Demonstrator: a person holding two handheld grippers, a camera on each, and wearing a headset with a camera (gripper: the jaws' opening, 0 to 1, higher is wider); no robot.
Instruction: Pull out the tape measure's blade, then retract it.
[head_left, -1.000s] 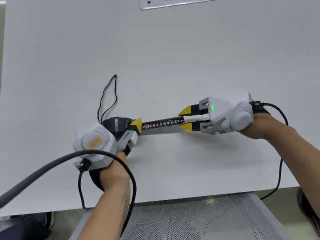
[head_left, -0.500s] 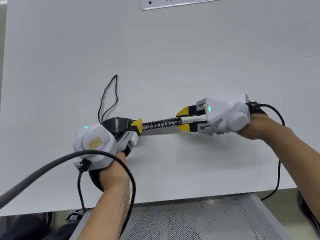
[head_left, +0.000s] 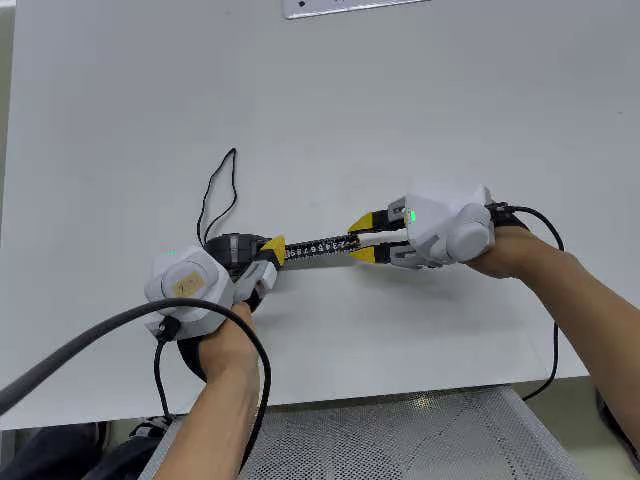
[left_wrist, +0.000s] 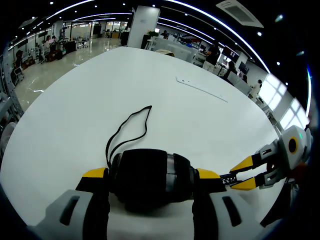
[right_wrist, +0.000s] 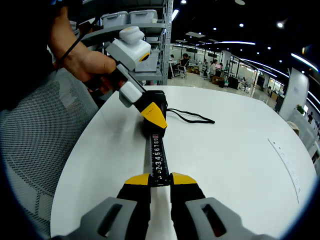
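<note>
The tape measure (head_left: 233, 250), a rounded black case with a smooth, faintly glossy shell, is sitting on the matte white table (head_left: 420, 110) toward the person's left. The left gripper (head_left: 252, 265) is clamping it, with the yellow-tipped jaws pressing on opposite sides of the case (the left gripper view shows the case wedged squarely between them). The blade (right_wrist: 157, 156), a narrow black strip printed with white numerals, is running straight out of the case toward the right, low over the tabletop. The right gripper (head_left: 361, 240) is pinching the blade's far end, its two wedge-shaped yellow tips closing flat on the strip from either side. Both grippers are showing pale grey moulded plastic bodies, and a small green light is glowing on the right one. A thin black cord (head_left: 214, 197) is trailing from the case across the table, lying in a long, narrow loop pointing away from the person. A thick grey cable (head_left: 70, 350) is curving off the left gripper toward the near left corner. A flat pale strip (head_left: 340, 6) is lying near the table's far edge, and grey perforated mesh (head_left: 420, 440) is showing below the near edge.
</note>
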